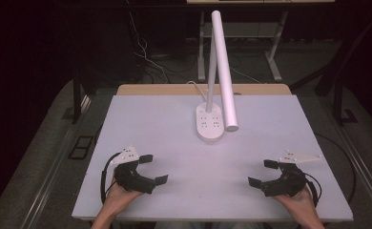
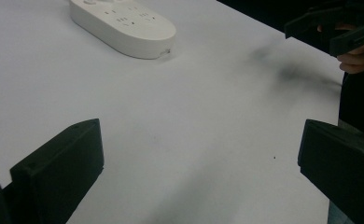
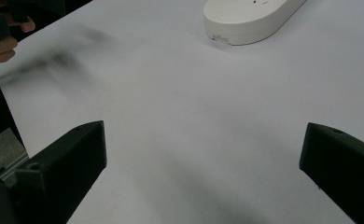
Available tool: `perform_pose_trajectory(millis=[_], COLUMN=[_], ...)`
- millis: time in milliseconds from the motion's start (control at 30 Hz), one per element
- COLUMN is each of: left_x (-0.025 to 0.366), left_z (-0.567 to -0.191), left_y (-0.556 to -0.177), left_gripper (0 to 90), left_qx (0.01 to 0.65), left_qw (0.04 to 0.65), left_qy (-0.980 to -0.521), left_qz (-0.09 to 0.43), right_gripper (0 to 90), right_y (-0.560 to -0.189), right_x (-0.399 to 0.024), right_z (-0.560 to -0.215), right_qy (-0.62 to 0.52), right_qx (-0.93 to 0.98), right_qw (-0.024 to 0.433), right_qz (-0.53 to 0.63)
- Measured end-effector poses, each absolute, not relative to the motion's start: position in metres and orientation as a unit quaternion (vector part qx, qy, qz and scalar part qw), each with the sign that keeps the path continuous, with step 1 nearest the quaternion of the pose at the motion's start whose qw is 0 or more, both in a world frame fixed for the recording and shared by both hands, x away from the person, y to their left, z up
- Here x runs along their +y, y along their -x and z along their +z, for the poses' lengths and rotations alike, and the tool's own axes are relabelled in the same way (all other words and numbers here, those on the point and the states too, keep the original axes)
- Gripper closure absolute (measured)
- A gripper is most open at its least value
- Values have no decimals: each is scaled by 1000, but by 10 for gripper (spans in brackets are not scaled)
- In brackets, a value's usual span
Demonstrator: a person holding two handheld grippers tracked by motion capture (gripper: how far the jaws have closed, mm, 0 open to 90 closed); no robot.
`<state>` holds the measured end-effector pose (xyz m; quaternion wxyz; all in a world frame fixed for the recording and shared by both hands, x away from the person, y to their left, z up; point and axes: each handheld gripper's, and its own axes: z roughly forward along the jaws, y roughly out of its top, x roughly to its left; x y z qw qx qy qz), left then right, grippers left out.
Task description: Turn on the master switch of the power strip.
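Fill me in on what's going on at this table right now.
A person sits at a white table with a two-jaw gripper in each hand. The left gripper and the right gripper both rest near the table's near edge with jaws wide open and nothing between them. Between them, farther back, stands a white desk lamp on its oval base, untouched.

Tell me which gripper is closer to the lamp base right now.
The left gripper looks slightly closer to the white lamp base; the right gripper sits a bit farther out toward its table edge. Both are open and empty.
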<state>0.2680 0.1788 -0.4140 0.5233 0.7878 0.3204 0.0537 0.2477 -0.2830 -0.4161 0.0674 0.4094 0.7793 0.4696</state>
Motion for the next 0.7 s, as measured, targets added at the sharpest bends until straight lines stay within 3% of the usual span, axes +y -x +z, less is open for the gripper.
perform_pose_trajectory(millis=[700], left_x=[181], left_z=[-400], left_y=[-279], left_gripper=[0], left_qx=[326], left_qw=[521], left_qy=[-788], left_qz=[40], right_gripper=[1], right_y=[-247], right_x=[-285], right_z=[-416], right_qy=[-412], right_qx=[779], right_qw=[68], right_qz=[468])
